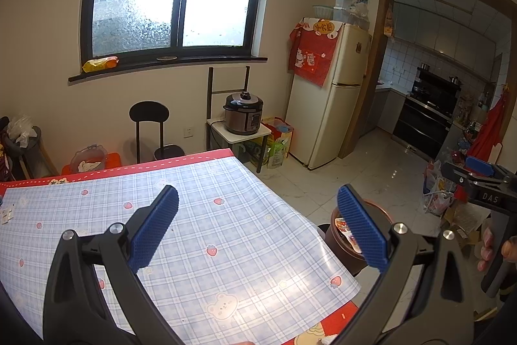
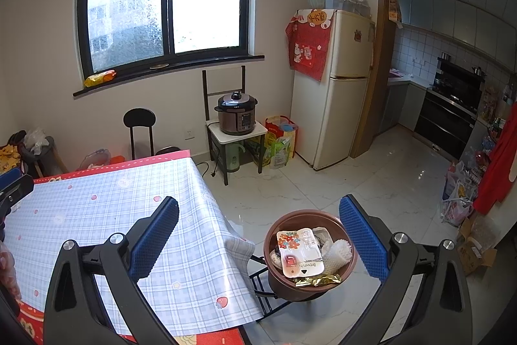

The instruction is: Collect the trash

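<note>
A brown round trash bin point(image 2: 310, 283) stands on the floor right of the table. It holds a white wrapper with flowers point(image 2: 299, 251), white foam netting point(image 2: 337, 253), a gold wrapper point(image 2: 318, 280) and other scraps. My right gripper point(image 2: 258, 235) is open and empty, above the table's right edge and the bin. My left gripper point(image 1: 258, 225) is open and empty over the plaid tablecloth point(image 1: 210, 231); the bin point(image 1: 342, 251) shows partly behind its right finger. A small white scrap point(image 1: 6, 214) lies at the table's far left. The right gripper point(image 1: 478, 180) shows at the right edge.
A black chair point(image 2: 140, 131), a stool with a pressure cooker point(image 2: 237, 115), bags point(image 2: 279, 141) and a fridge point(image 2: 336, 86) stand along the far wall. Bags and boxes point(image 2: 465, 215) crowd the floor at right. A black rack point(image 2: 261, 283) stands beside the bin.
</note>
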Available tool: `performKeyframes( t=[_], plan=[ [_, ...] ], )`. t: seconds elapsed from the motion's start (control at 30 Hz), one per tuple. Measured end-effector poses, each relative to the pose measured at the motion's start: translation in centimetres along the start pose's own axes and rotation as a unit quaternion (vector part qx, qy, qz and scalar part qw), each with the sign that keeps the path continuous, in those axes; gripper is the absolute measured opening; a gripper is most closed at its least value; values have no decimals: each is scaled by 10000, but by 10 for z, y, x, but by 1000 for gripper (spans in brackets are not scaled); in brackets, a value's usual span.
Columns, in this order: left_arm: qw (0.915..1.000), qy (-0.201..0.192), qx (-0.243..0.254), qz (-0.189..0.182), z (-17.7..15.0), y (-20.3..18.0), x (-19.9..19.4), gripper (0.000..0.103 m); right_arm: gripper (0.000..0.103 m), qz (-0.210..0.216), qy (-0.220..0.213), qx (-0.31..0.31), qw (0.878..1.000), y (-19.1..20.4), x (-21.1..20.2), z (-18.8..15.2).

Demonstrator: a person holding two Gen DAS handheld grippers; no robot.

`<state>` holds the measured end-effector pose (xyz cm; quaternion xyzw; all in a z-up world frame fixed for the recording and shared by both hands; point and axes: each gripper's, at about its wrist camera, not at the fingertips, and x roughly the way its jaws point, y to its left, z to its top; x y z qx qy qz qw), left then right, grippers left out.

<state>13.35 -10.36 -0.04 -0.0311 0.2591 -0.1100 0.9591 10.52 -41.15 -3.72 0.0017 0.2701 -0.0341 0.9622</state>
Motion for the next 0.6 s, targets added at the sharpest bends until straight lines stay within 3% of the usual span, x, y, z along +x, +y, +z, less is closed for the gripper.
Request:
performKeyframes(
  t=[0.6],
  plan=[
    [10000, 17, 8, 25, 0, -1, 5, 97, 98, -29, 3, 6, 10000, -3, -2, -2]
  ],
)
